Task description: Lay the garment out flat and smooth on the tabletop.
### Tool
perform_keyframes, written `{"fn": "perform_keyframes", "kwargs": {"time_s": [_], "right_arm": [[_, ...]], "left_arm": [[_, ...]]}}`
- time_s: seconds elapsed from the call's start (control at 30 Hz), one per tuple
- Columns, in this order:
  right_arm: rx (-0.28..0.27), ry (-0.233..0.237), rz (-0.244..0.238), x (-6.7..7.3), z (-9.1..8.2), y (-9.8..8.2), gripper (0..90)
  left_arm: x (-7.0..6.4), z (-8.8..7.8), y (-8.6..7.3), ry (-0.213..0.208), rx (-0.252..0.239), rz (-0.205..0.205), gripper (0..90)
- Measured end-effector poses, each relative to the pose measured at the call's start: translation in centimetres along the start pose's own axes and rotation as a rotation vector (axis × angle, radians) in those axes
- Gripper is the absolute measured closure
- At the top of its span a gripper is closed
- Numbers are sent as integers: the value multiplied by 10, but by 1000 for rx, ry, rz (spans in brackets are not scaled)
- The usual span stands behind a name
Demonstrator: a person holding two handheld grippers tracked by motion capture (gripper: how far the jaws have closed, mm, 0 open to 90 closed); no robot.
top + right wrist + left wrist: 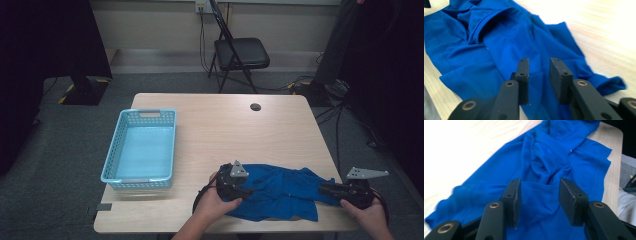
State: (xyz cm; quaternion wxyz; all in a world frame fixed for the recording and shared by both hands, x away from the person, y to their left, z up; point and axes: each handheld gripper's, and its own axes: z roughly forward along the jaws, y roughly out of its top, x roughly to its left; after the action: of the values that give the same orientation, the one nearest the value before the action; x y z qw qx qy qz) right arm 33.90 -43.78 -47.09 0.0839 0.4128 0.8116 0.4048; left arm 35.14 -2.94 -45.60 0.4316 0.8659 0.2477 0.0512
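The left gripper (pixel 539 197) hovers over a crumpled blue T-shirt (pixel 280 190) at the table's (pixel 225 120) near edge, jaws apart, gripping nothing. The right gripper (pixel 539 77) stands narrower, also empty, at the shirt's other end. Folding looks barely begun; the light-blue basket (pixel 120 150) holds nothing.

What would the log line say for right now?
blue shirt: crumpled on table | left gripper: open over shirt | right gripper: open over shirt | basket: empty
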Motion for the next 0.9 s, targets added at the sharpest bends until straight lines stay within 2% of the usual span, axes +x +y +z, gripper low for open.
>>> {"fn": "perform_keyframes", "kwargs": {"time_s": [0.2,0.27,0.37,0.57,0.73,0.8,0.9], "right_arm": [[32,29,4,1,13,-1,673],[41,40,2,3,15,-1,731],[39,53,-13,6,14,-1,867],[10,45,-42,12,7,1,883],[7,47,-45,14,7,1,883],[5,46,-45,14,7,0,883],[0,45,-45,15,6,-1,884]], "left_arm": [[-6,8,3,-19,16,23,520],[-9,11,4,-26,16,25,517],[-11,15,5,-36,24,37,515],[-14,26,6,-55,43,52,521],[-15,31,7,-71,57,63,574],[-15,33,7,-82,64,66,618],[-16,33,8,-89,75,90,732]]}}
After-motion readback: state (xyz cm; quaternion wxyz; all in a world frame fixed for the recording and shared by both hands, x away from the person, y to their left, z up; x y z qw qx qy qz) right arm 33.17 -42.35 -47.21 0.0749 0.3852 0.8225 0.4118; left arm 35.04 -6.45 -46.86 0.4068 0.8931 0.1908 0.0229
